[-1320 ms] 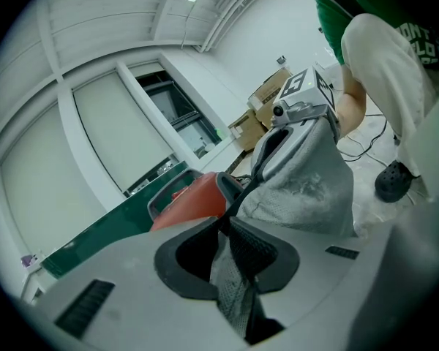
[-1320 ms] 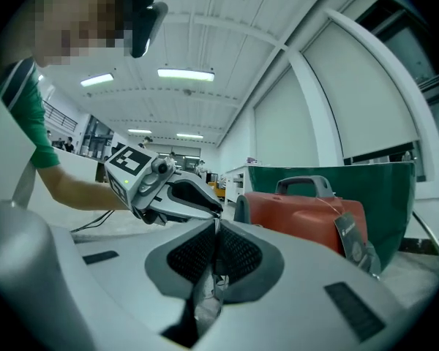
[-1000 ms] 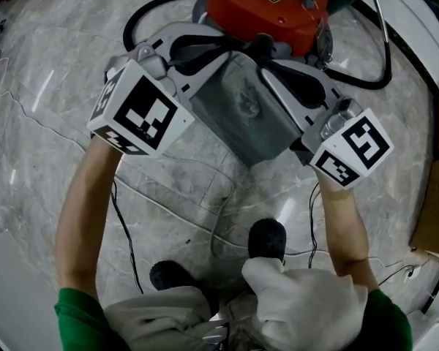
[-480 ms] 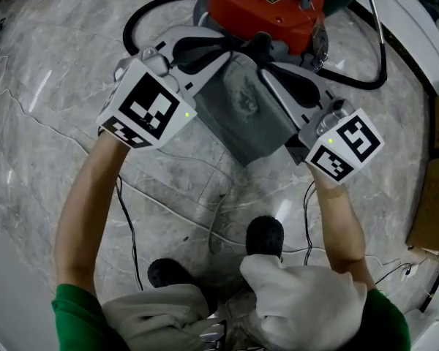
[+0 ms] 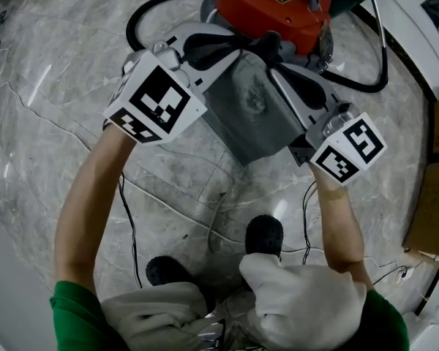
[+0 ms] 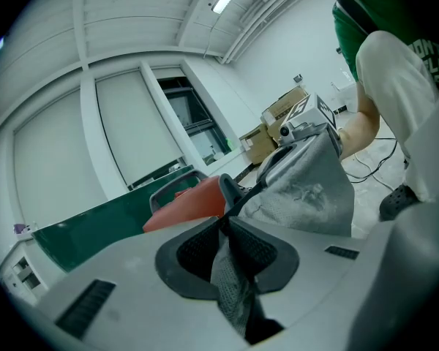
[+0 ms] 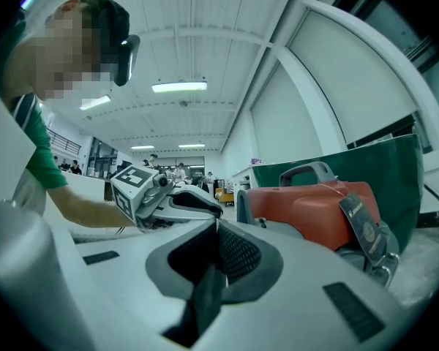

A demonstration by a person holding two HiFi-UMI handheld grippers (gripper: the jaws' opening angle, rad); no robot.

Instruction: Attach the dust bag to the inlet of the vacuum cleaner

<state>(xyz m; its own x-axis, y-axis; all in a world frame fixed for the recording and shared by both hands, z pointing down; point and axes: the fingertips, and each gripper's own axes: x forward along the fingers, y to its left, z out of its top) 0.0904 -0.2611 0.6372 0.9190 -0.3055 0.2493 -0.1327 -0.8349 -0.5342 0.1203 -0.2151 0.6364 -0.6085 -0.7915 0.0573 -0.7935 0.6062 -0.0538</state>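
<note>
Since a second ago the left gripper (image 5: 230, 46) has rolled a touch, and its marker cube now sits slightly higher and further right in the head view, while the right gripper (image 5: 278, 53) lies much as before. Between them the grey dust bag (image 5: 252, 112) is stretched with its upper edge up against the front of the orange vacuum cleaner (image 5: 271, 2) and its body slanting down over the marble floor (image 5: 51, 130). Bare floor lies under the bag, a black hose (image 5: 140, 17) curves just behind the left gripper, and a cardboard box (image 5: 433, 196) stands well apart at the right edge. From the left gripper view, the pads are pressed together on a fold of grey bag fabric (image 6: 230, 276) – the rest of the bag (image 6: 311, 189) billows just beyond, beside the vacuum cleaner (image 6: 186, 205). From the right gripper view, the jaws are clamped on a dark strip of the bag's edge (image 7: 203, 295), with the vacuum cleaner (image 7: 314, 203) close on the right
</note>
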